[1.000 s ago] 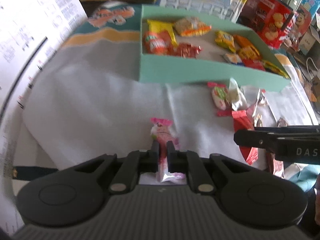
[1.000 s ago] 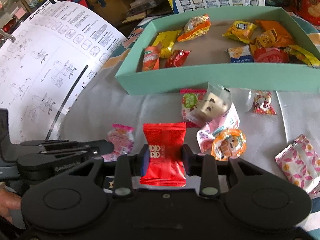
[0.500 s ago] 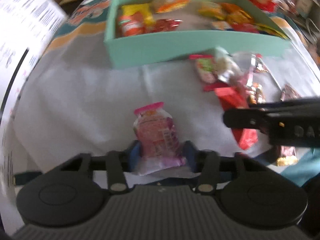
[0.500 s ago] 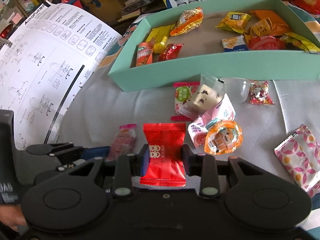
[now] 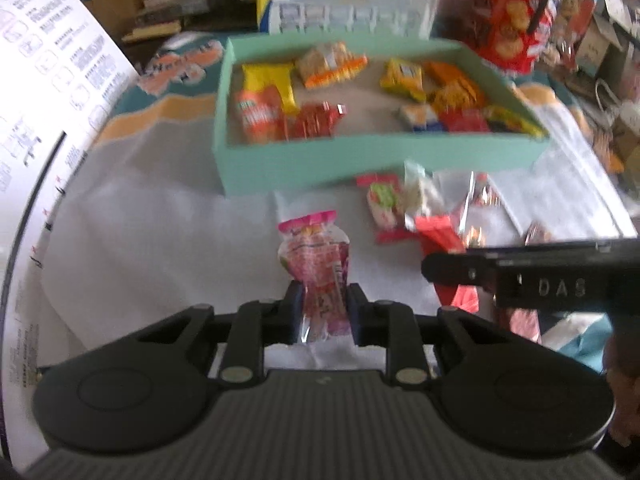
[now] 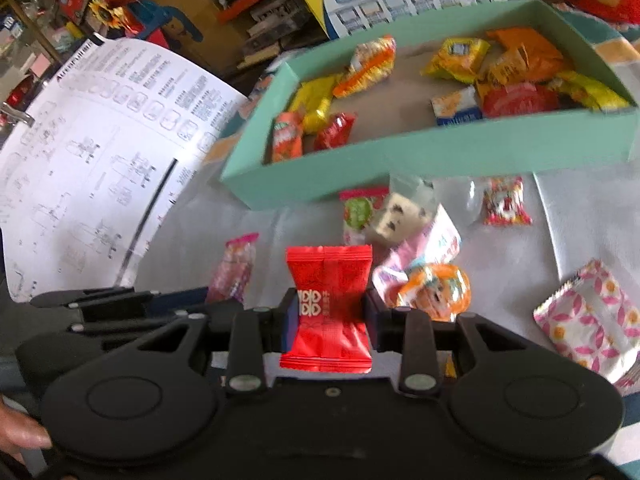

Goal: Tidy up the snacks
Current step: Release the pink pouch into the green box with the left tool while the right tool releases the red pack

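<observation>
- Green box [image 6: 432, 152] at the cloth's far edge — about a dozen snacks inside.
- Left gripper [image 5: 322, 312] closing on a pink pouch [image 5: 316, 264].
- Right gripper [image 6: 326, 322] clamps a red packet [image 6: 328, 304].
- Left over: some six snacks on the white cloth [image 6: 592, 204], just before the box.

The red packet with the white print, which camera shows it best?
The right wrist view: the red packet sits centred and sharp between the right tongs, print readable. The left wrist view shows only part of it, blurred, behind the right tongs' finger.
</observation>
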